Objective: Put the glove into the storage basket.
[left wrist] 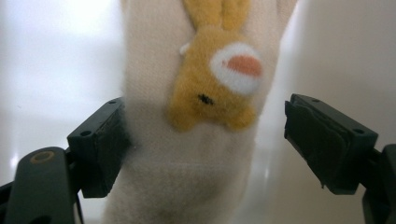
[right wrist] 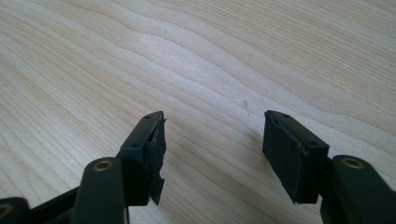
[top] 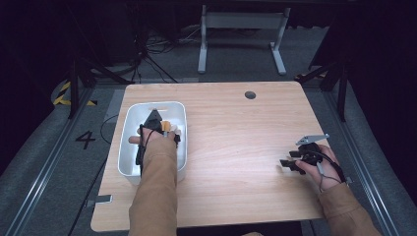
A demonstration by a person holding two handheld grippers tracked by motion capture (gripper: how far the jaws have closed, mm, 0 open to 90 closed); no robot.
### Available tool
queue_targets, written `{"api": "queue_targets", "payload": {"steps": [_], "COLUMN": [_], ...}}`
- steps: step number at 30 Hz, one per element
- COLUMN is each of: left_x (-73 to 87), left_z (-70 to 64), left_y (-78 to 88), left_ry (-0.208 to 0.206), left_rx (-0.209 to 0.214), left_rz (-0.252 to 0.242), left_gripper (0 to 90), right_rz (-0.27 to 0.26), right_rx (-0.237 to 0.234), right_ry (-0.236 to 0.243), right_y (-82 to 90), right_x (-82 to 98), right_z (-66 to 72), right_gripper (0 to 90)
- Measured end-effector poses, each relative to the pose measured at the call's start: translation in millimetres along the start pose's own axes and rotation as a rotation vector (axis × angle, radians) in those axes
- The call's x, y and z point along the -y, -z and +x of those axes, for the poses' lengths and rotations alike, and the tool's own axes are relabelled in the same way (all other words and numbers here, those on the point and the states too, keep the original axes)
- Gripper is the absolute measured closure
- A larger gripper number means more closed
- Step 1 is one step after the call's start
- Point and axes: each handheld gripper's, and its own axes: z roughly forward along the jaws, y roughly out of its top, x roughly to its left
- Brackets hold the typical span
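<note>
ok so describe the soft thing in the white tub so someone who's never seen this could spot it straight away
On the wooden table, a white tub sits at the left. Inside it, between the open jaws of the left gripper, lies a cream sock. A fuzzy yellow animal face with a white muzzle and orange nose marks it out.

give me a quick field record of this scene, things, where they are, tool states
surface: wooden table
container: white bin at the table's left side
item: cream sock with a yellow plush animal, lying in the bin
left tool: over the bin, open, sock between the jaws, right pad clear of it
right tool: open, nothing between the jaws, over bare wood at the table's right
</note>
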Motion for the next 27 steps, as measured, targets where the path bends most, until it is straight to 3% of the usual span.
{"api": "queue_targets", "payload": {"steps": [7, 11, 13, 18, 22, 27], "left_x": [-0.4, 1.0, 2.2, 7.6, 13.6, 19.4], "left_z": [4.6, 0.9, -1.3, -5.0, -9.4, -15.0], "left_y": [13.5, 27.9, 34.8, 48.9, 55.4, 60.4], "left_ry": [-0.038, -0.098, -0.128, -0.181, -0.232, -0.330], "left_rx": [-0.013, -0.003, 0.010, 0.092, 0.128, 0.130], "left_rz": [-0.098, -0.152, -0.183, -0.259, -0.267, -0.310], "left_gripper": [19.4, 20.0, 20.6, 23.6, 24.9, 25.2], "right_rz": [-0.010, -0.010, -0.009, -0.018, -0.021, -0.028], "right_rx": [0.003, -0.003, -0.005, -0.007, -0.005, -0.009], "right_ry": [0.006, 0.014, 0.023, 0.029, 0.019, 0.000], "right_y": [0.0, -2.9, -4.4, -5.1, -3.1, -1.3], "right_x": [-3.3, -6.9, -8.4, -9.6, -8.1, -7.4], "right_z": [-0.9, 0.4, 1.2, 0.5, -2.6, -4.6], "right_gripper": [39.8, 39.7, 39.6, 39.5, 39.5, 39.5]}}
